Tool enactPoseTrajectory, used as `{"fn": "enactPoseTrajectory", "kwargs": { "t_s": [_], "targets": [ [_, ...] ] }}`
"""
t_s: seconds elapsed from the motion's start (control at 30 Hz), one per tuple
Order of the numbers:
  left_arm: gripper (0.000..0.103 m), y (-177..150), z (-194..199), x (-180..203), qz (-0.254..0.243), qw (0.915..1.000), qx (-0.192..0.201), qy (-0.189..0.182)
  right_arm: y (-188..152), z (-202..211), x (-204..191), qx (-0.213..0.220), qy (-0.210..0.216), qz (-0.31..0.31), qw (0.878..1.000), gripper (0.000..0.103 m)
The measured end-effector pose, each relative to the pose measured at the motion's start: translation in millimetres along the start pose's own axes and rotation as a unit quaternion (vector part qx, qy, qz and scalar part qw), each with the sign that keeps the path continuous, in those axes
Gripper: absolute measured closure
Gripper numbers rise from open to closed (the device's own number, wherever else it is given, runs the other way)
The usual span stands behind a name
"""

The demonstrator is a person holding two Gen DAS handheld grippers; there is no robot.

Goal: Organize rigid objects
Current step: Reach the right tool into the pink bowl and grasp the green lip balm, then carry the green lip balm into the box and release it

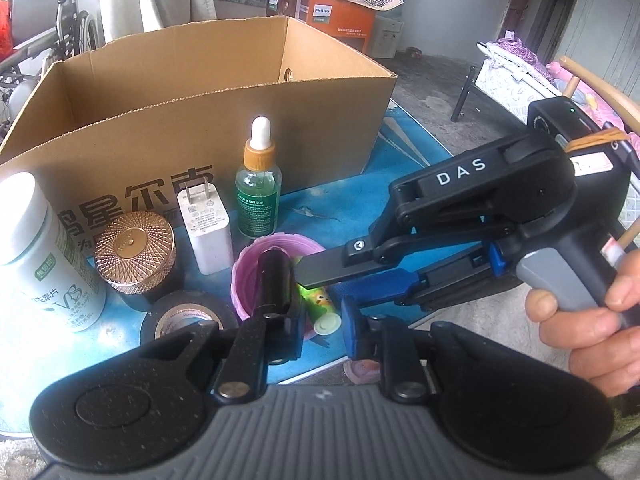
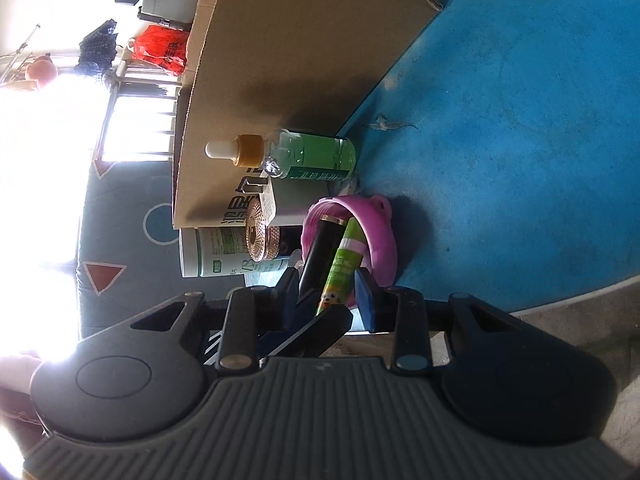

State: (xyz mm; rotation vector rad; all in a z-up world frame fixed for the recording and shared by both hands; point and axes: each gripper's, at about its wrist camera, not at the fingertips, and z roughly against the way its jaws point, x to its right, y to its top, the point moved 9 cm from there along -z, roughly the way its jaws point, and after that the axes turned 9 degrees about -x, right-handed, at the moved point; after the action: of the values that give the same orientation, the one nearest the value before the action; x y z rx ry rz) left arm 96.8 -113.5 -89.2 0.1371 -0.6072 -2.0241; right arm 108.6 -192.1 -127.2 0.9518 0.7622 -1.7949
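**A:** Slotting small things into the pink cup (image 1: 244, 280), is that the step in hand?

**B:** I judge so. The green tube (image 1: 322, 312) lies at the cup's 4 o'clock rim, and a black tube (image 1: 274, 280) leans inside.

**A:** Who has it?

**B:** The left gripper (image 1: 322, 330) looks pinched on its near end. The right gripper (image 1: 320, 284), in from 3 o'clock, straddles the same tube. Whether its pads press I cannot tell.

**A:** Next?

**B:** Probably one grip lets go. The other then tips the tube toward 10 o'clock into the cup's mouth, clear of the black tube. The cardboard box (image 1: 200, 128) stands at 12 o'clock.
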Motion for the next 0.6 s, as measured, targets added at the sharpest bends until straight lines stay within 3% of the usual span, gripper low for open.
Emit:
{"fn": "enactPoseTrajectory", "kwargs": {
  "t_s": [0.17, 0.4, 0.6],
  "targets": [
    [0.083, 2, 7, 1, -0.002, 0.9999, 0.011, -0.004, 1, 0, 2, 0.006, 0.005, -0.005, 1.000, 0.087],
    [0.082, 2, 26, 8, -0.013, 0.9993, 0.033, -0.008, -10, 13, -14, 0.027, 0.008, 0.022, 0.999, 0.088],
    [0.081, 17, 67, 8, -0.022, 0.9961, 0.085, 0.005, -16, 31, -59, 0.054, 0.012, 0.087, 0.995, 0.088]
  ]
}}
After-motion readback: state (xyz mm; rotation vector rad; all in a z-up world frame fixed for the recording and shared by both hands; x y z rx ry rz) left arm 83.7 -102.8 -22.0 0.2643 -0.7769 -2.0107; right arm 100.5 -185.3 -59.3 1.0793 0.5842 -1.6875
